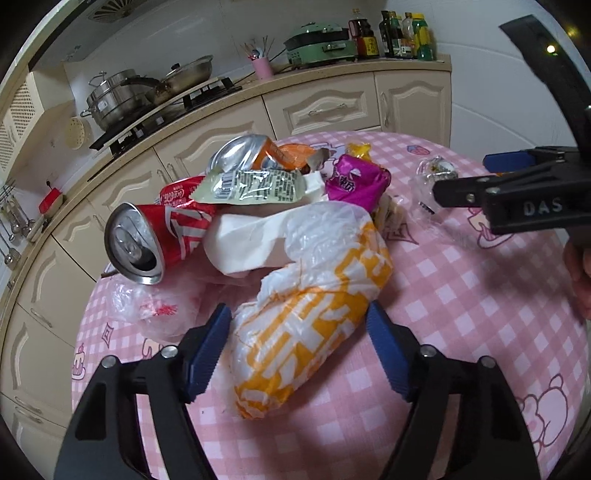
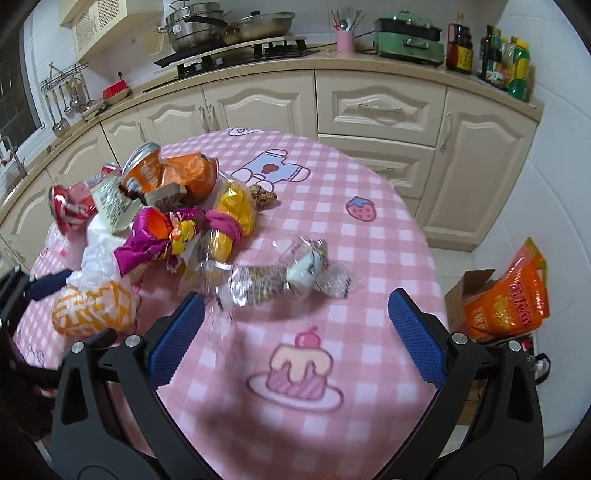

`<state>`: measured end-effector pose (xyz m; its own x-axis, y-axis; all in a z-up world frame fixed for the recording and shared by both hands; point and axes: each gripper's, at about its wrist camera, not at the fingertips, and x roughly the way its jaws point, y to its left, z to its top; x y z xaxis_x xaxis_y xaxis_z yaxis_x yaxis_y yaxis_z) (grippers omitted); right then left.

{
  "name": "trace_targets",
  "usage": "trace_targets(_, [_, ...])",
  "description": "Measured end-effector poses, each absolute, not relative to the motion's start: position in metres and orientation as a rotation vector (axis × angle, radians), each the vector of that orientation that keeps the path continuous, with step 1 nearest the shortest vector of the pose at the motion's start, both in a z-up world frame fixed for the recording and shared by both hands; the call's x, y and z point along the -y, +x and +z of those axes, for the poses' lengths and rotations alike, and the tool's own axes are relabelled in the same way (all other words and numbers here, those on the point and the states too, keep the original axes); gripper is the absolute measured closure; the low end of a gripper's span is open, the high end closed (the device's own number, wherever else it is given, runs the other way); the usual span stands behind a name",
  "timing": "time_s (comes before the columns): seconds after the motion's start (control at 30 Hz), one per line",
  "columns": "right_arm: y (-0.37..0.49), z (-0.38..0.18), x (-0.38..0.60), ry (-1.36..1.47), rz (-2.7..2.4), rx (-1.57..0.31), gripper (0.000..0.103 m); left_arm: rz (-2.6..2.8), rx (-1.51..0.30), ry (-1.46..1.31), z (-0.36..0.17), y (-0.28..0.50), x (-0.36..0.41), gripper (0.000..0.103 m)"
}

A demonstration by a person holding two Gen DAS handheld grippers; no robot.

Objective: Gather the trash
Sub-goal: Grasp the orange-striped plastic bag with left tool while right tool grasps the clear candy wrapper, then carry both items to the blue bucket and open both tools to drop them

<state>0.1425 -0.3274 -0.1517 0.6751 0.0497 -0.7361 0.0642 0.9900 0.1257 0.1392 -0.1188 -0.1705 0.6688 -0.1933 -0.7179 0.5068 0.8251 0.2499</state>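
A heap of trash lies on the pink checked table (image 1: 461, 295). My left gripper (image 1: 299, 350) is open, with its blue pads on either side of a white and orange plastic bag (image 1: 314, 325) without pressing it. Behind the bag lie a crushed red cola can (image 1: 147, 243), a white tissue (image 1: 251, 240), a silver-green wrapper (image 1: 258, 184), a crushed orange can (image 1: 251, 151) and a purple wrapper (image 1: 354, 181). My right gripper (image 2: 295, 332) is open and empty, just short of a clear crumpled plastic bottle (image 2: 280, 277). The bag also shows in the right wrist view (image 2: 96, 306).
Cream kitchen cabinets (image 2: 369, 107) and a counter with pots on a stove (image 2: 229, 33) curve behind the table. A cardboard box with an orange bag (image 2: 506, 299) stands on the floor to the right. A clear plastic bag (image 1: 155, 306) lies by the left pad.
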Motion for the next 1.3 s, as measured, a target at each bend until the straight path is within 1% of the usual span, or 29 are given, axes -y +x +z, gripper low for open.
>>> trace_targets(0.13, [0.157, -0.157, 0.327, 0.161, 0.013, -0.845, 0.006, -0.422, -0.750, 0.405, -0.166, 0.141, 0.115, 0.039])
trace_targets(0.17, [0.161, -0.160, 0.325, 0.157, 0.020, -0.862, 0.009, -0.423, -0.749, 0.399, -0.165, 0.141, 0.114, 0.040])
trace_targets(0.23, [0.165, -0.161, 0.325, 0.168, 0.042, -0.874, 0.020, -0.418, -0.747, 0.384, -0.165, 0.140, 0.113, 0.042])
trace_targets(0.47, [0.154, -0.155, 0.329, 0.183, 0.095, -0.831, 0.027, -0.419, -0.751, 0.273, -0.158, 0.132, 0.098, 0.045])
trace_targets(0.7, [0.132, -0.147, 0.334, 0.211, 0.110, -0.774, 0.027, -0.396, -0.731, 0.154, -0.152, 0.119, 0.080, 0.045])
trace_targets(0.9, [0.110, -0.138, 0.347, 0.262, 0.128, -0.729, 0.027, -0.406, -0.685, 0.118, -0.137, 0.108, 0.082, 0.045])
trace_targets(1.1, [0.086, -0.117, 0.373, 0.314, 0.122, -0.661, 0.027, -0.458, -0.652, 0.094, -0.117, 0.099, 0.102, 0.045])
trace_targets(1.3, [0.050, -0.104, 0.432, 0.375, 0.011, -0.596, 0.027, -0.567, -0.643, 0.077, -0.103, 0.090, 0.150, 0.045])
